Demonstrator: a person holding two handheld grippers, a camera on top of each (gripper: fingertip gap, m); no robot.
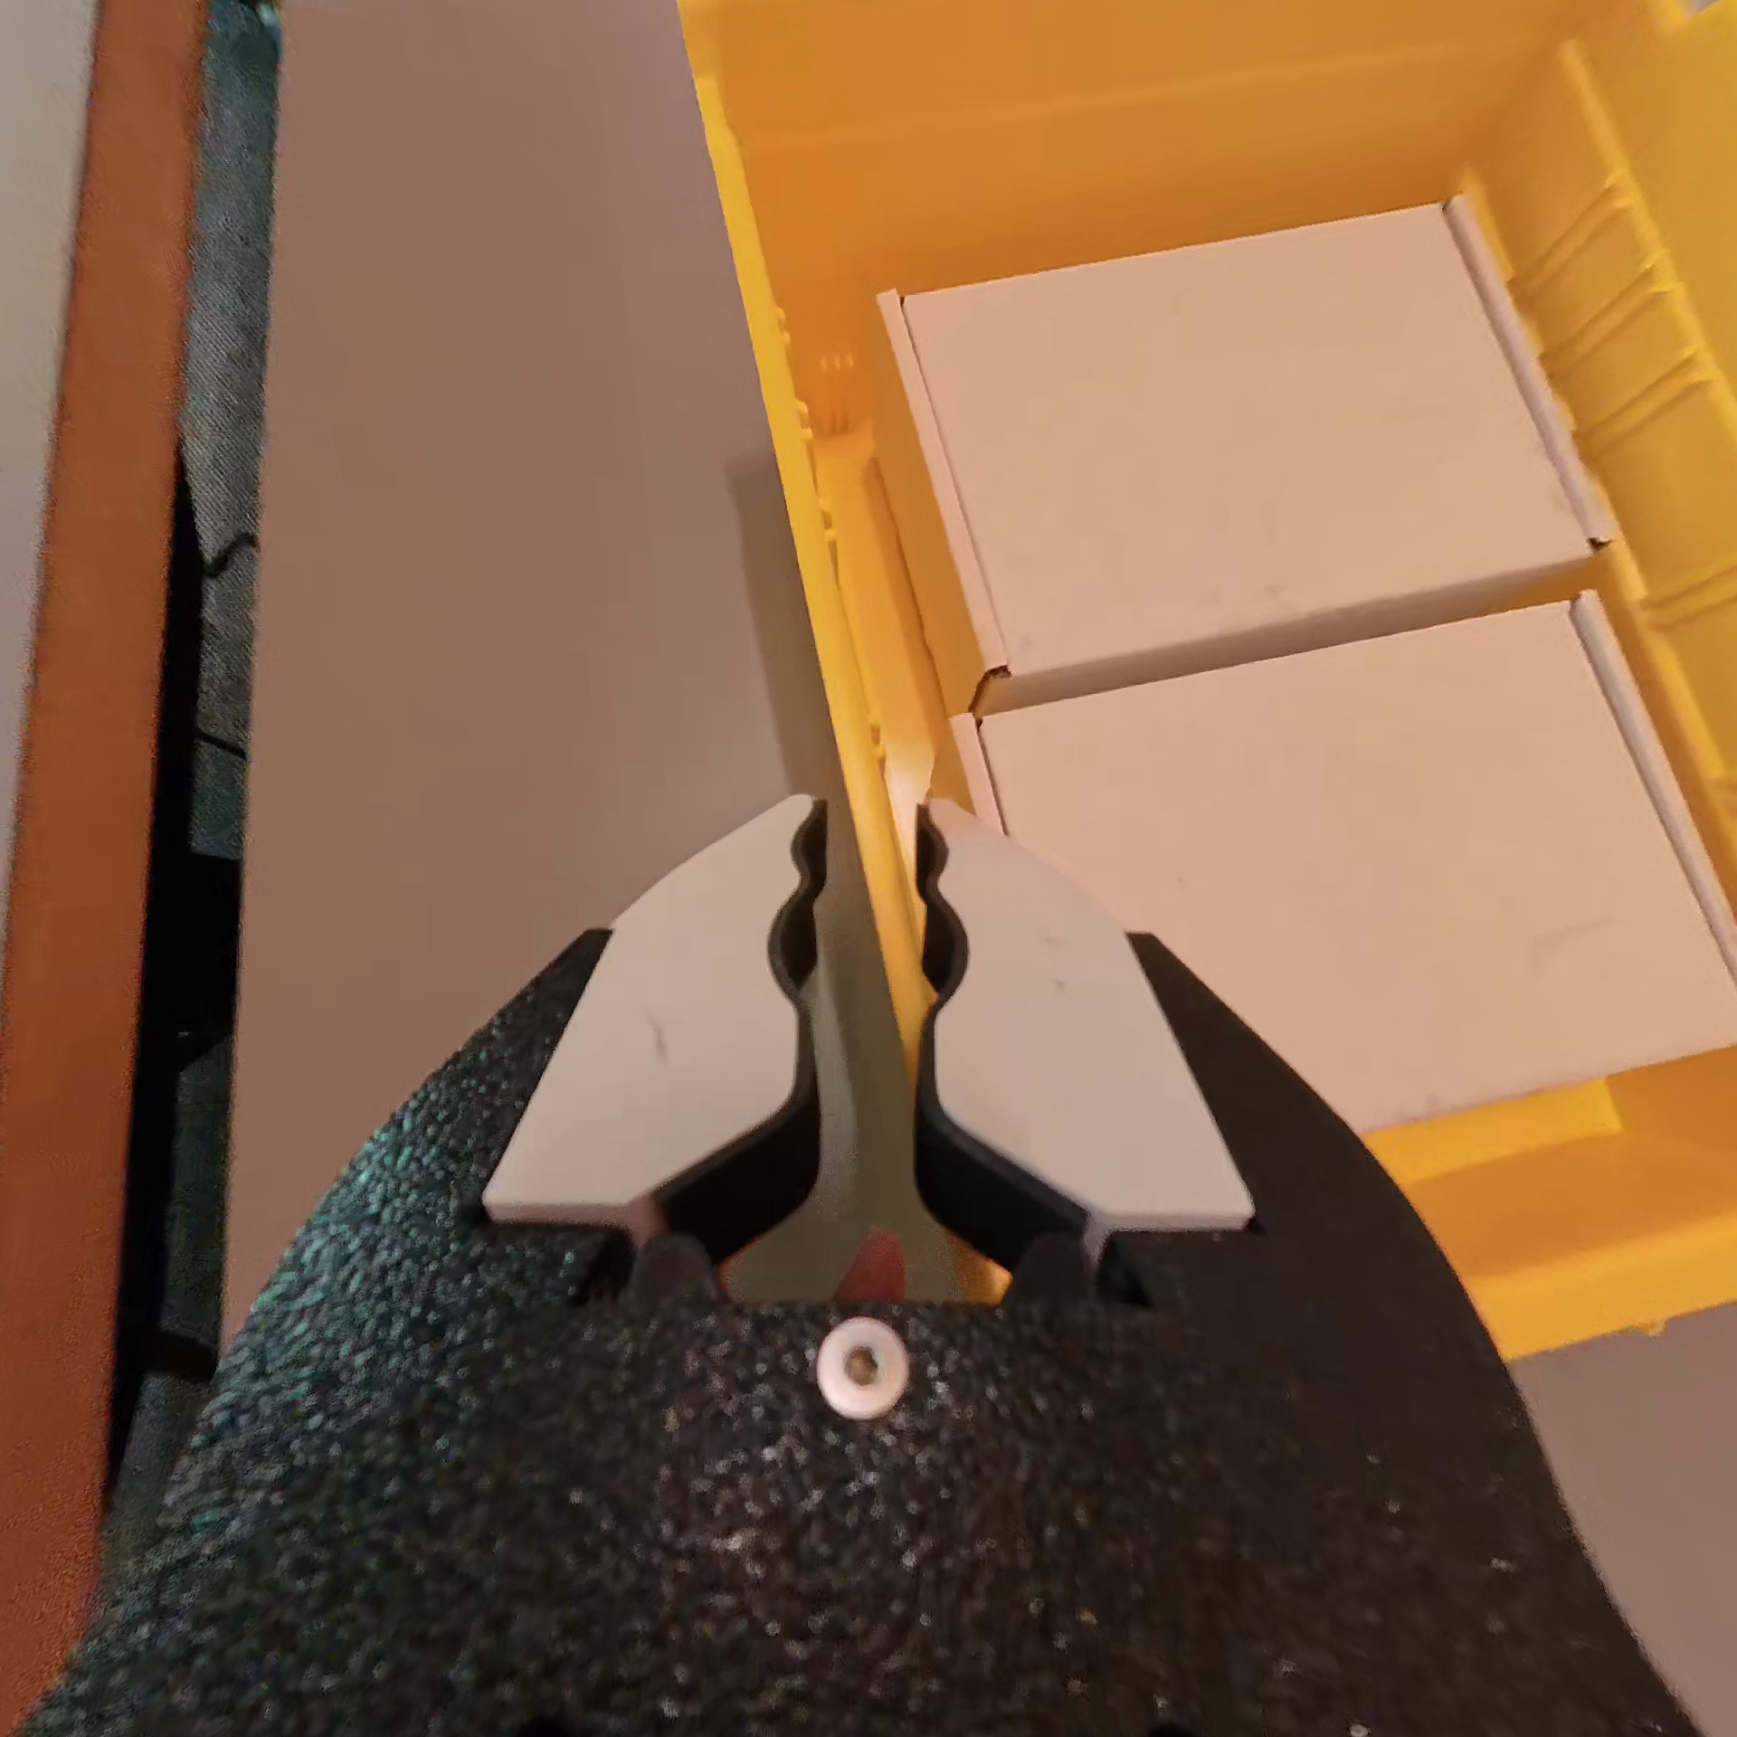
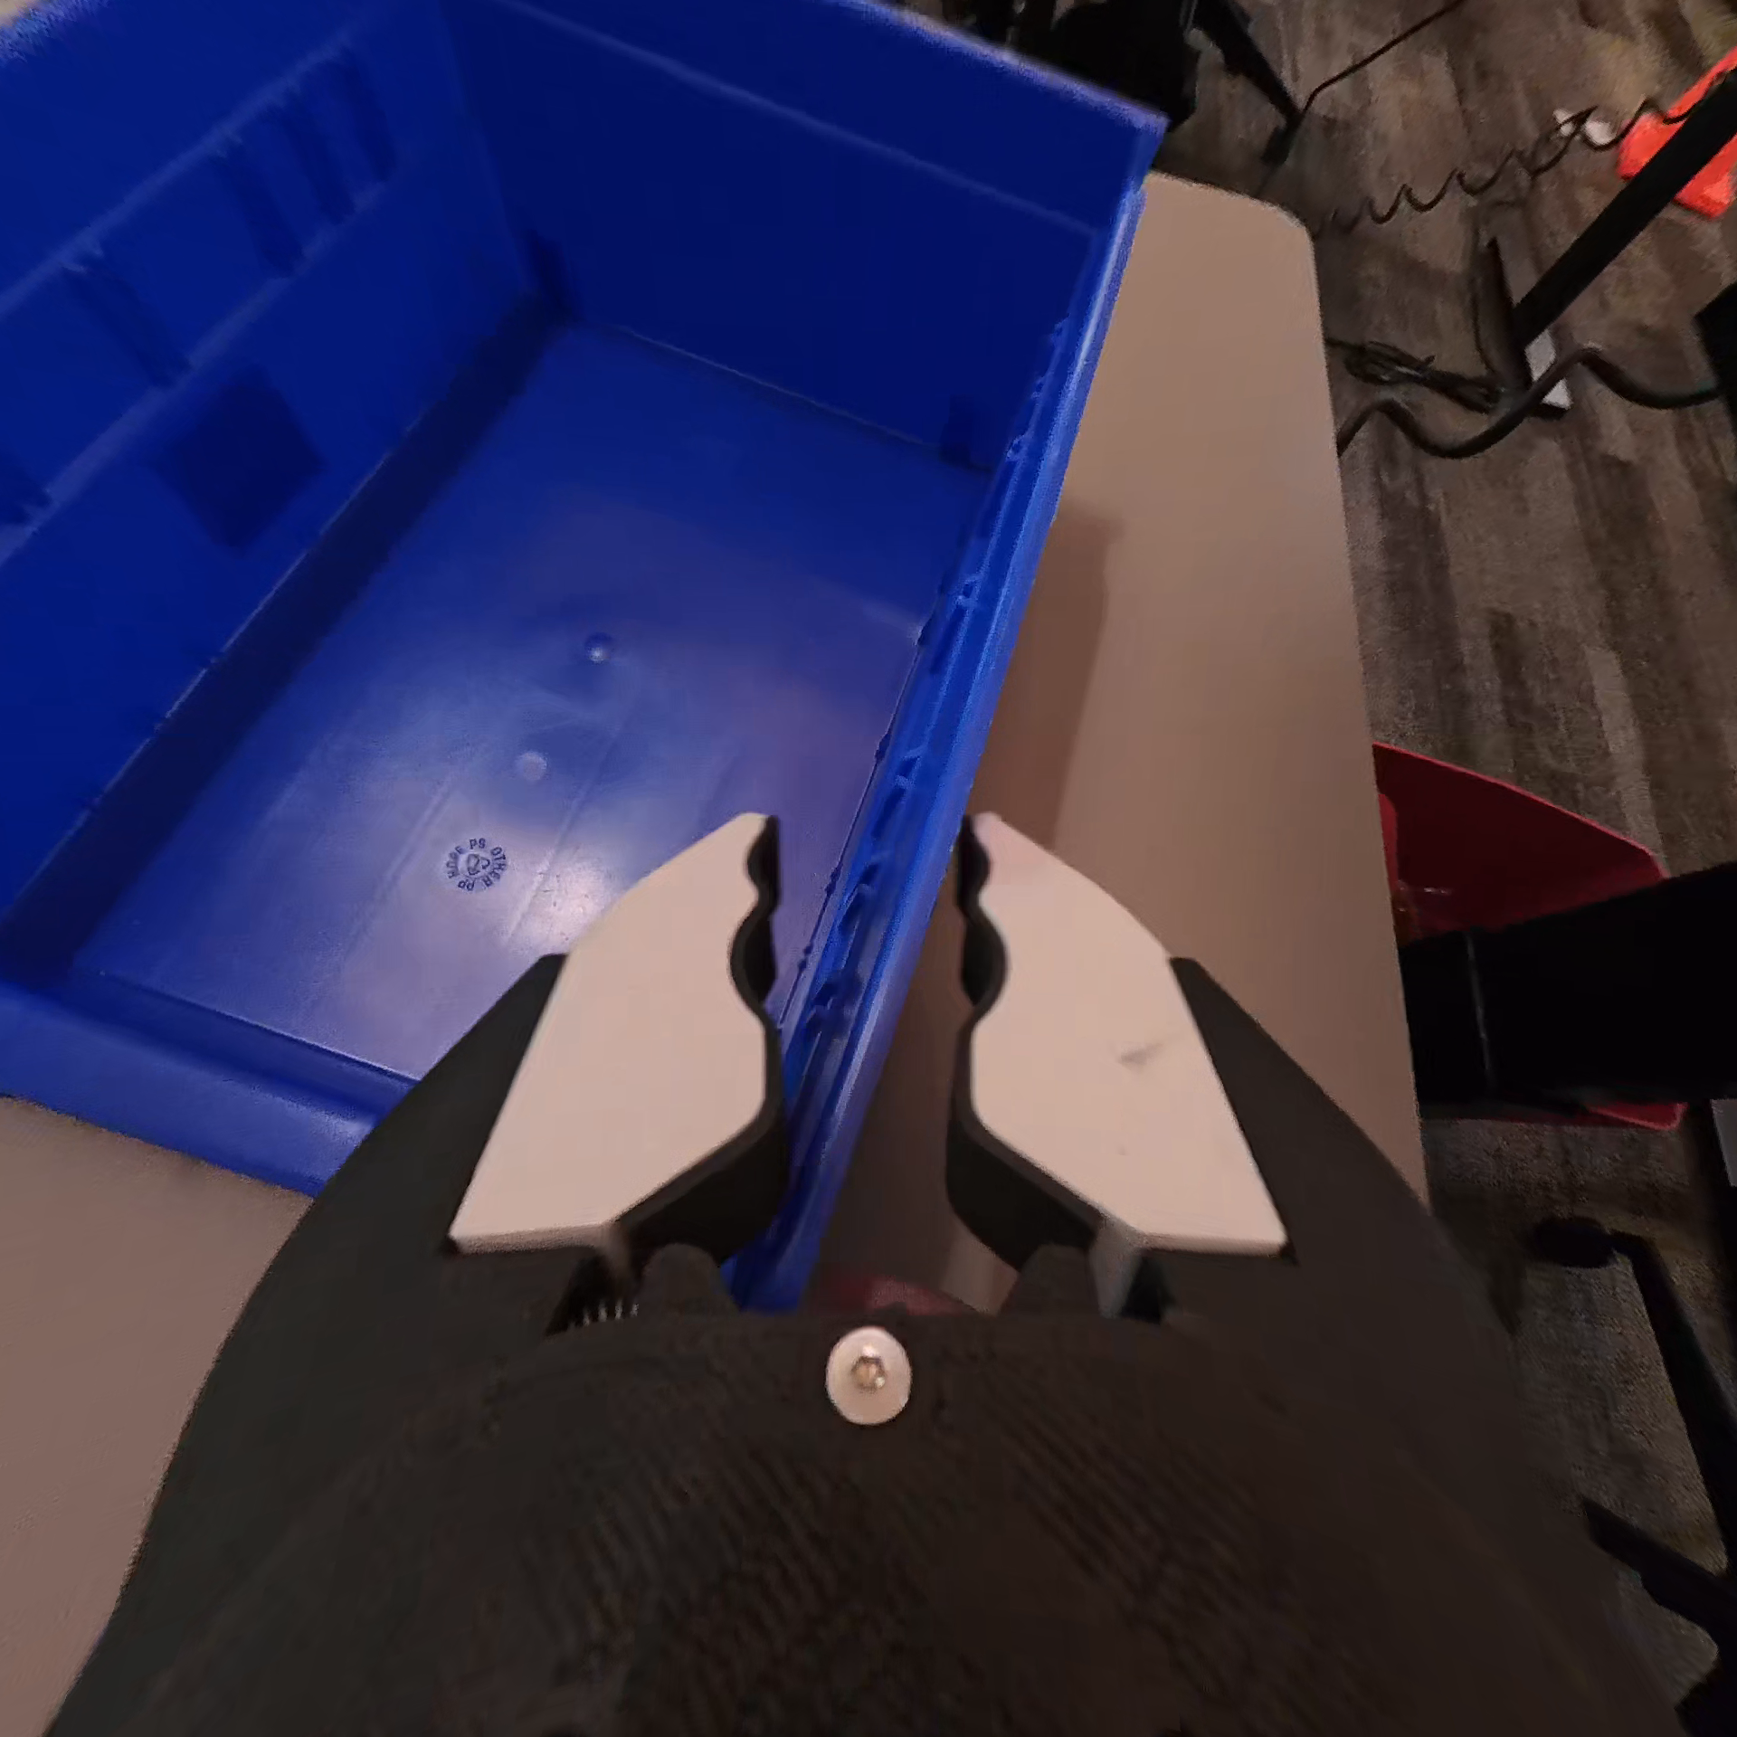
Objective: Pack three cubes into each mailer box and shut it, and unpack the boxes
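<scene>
Left claw point(image 1: 872, 816): fingers narrowly parted, holding nothing, straddling the near left wall of the yellow bin point(image 1: 752, 235) on the bench point(image 1: 489, 564). Inside this bin: two closed white mailer boxes, one nearer point(image 1: 1335, 874), one farther point(image 1: 1222, 414), side by side and touching.

Right claw point(image 2: 869, 832): fingers moderately apart, holding nothing, either side of the right wall of the blue bin point(image 2: 1034, 526), whose interior shows bare. Beyond: carpeted floor point(image 2: 1523, 611) with cables.

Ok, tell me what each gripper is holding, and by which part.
Nothing is held. The left gripper straddles the yellow bin's wall, jaws apart; the right gripper straddles the blue bin's wall, also open.
</scene>
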